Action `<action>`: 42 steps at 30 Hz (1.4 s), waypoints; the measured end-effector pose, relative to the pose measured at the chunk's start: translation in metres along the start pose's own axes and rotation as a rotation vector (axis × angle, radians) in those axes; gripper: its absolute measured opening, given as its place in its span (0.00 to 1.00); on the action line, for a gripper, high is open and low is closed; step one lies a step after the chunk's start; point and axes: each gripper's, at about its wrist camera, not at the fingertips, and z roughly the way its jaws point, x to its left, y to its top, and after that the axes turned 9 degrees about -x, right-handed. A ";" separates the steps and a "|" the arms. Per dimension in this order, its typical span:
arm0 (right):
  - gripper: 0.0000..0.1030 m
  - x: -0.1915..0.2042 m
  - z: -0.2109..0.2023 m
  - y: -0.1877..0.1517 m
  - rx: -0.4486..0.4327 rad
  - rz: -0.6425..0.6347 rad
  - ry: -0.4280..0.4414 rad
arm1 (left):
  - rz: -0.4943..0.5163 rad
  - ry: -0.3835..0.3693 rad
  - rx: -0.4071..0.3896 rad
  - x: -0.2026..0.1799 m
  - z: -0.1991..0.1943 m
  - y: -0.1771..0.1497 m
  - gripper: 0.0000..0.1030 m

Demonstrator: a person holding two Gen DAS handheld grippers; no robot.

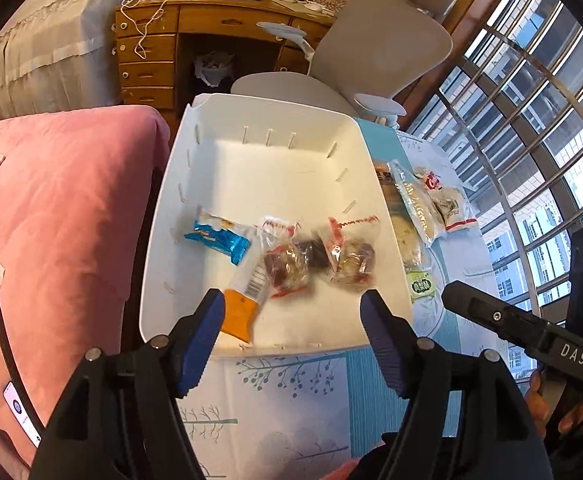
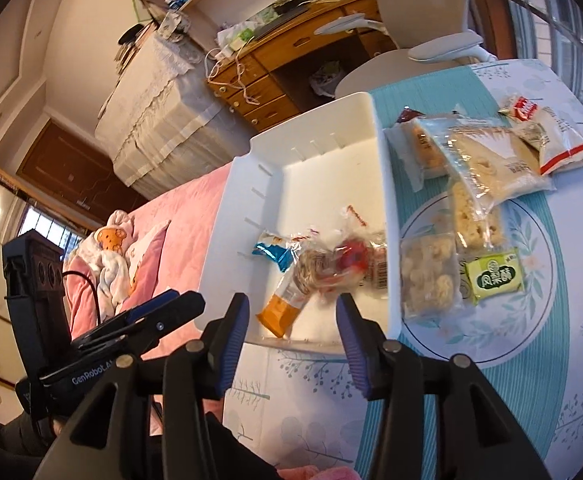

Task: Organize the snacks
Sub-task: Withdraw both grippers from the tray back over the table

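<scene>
Bright daylight, strong fisheye warp, mild blur.
Sun from the metal-barred window (image 1: 531, 128) right of the white plastic bin (image 1: 275, 152) warms its rim; corners vignette black; packets inside smear.

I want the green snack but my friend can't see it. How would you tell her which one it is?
Find the big white bin on the blue-and-white tablecloth. Beside its right wall a row of packets lies on the cloth, outside the bin. At the near end, next to a clear bag of pale puffed pieces, is the small green packet: it is the only green one, square, with white writing.
</scene>
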 end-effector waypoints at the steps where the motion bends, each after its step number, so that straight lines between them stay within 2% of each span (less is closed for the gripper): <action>1: 0.44 -0.002 -0.001 0.000 0.001 0.003 -0.003 | 0.002 -0.001 0.003 -0.002 0.000 -0.001 0.67; 9: 0.44 -0.014 -0.007 -0.004 0.017 0.007 -0.014 | 0.003 -0.003 0.033 -0.018 0.004 -0.008 0.67; 17: 0.45 -0.034 -0.012 -0.011 0.059 -0.035 -0.058 | -0.034 -0.010 0.118 -0.043 0.020 -0.029 0.69; 26: 0.50 -0.068 -0.022 -0.008 0.124 -0.237 -0.109 | -0.151 0.002 0.216 -0.083 0.049 -0.055 0.76; 34: 0.55 -0.093 -0.026 -0.003 0.154 -0.446 -0.097 | -0.287 0.040 0.200 -0.112 0.068 -0.064 0.85; 37: 0.60 -0.101 -0.024 -0.005 0.150 -0.562 -0.094 | -0.338 0.082 0.182 -0.122 0.077 -0.067 0.89; 42: 0.61 -0.114 -0.016 -0.007 0.152 -0.697 -0.071 | -0.391 0.139 0.163 -0.134 0.094 -0.070 0.92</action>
